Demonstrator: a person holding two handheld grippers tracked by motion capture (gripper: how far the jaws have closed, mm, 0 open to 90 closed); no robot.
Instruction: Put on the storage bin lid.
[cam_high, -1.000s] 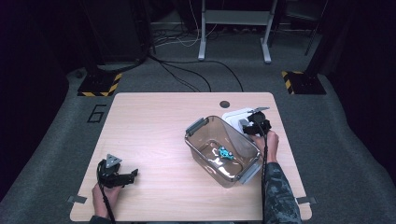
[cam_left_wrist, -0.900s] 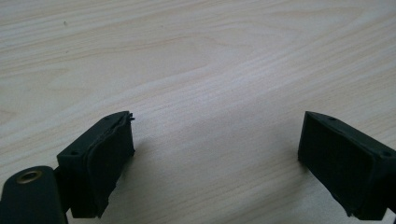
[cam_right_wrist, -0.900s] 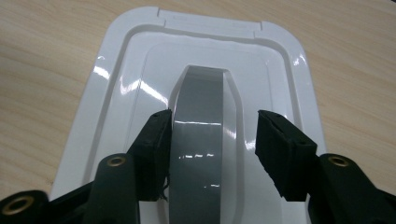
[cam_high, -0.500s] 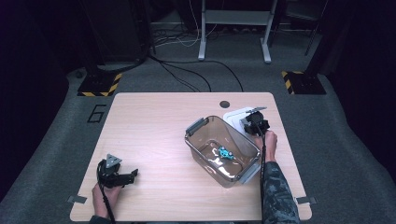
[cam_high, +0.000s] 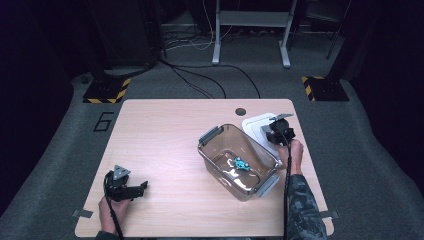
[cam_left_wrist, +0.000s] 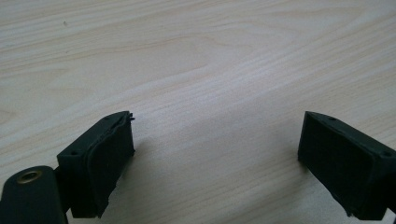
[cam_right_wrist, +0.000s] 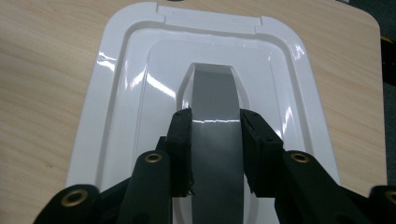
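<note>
- Since clamped by the right gripper (cam_right_wrist: 215, 154) on its grey handle (cam_right_wrist: 215, 107), white lid (cam_right_wrist: 130, 84) likely light, stiff, glossy-slippery.
- Best held at that raised handle.
- Left gripper (cam_left_wrist: 215, 154) spread, empty.

High view: fixed overhead, person's side, looks fwd + down on whole table (cam_high: 165, 150), far off. Left gripper view: v. close, low over bare wood nr table's front-left corner. Right gripper view: close, looks down on white lid (cam_right_wrist: 140, 84) at table's far-right. Shared w/ high view: lid (cam_high: 257, 127), tabletop.
</note>
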